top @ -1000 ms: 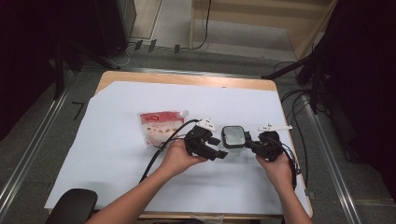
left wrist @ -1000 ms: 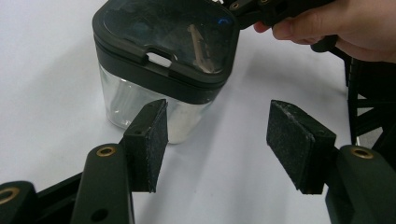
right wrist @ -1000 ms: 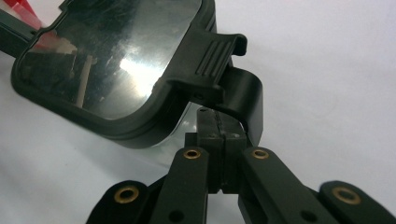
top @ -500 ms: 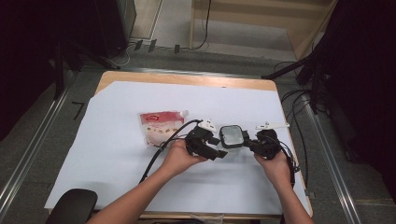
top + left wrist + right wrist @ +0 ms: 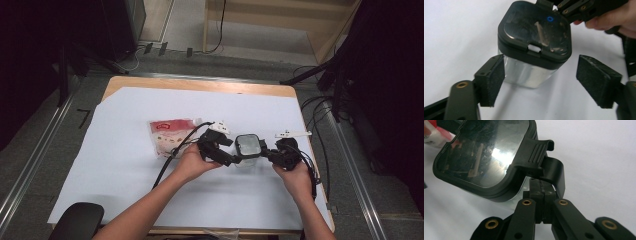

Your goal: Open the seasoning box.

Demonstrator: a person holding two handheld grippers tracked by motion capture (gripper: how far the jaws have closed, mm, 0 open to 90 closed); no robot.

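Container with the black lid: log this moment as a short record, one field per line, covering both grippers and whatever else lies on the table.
container: clear body, black lid, standing on the white sheet
left gripper: jaws have just been opening; pads stand apart on either side of the clear body, not pressing it
right gripper: shut at the base of the lid's black handle loop; whether it pinches the loop cannot be told
other item: red and white packet, left of the container, apart from it
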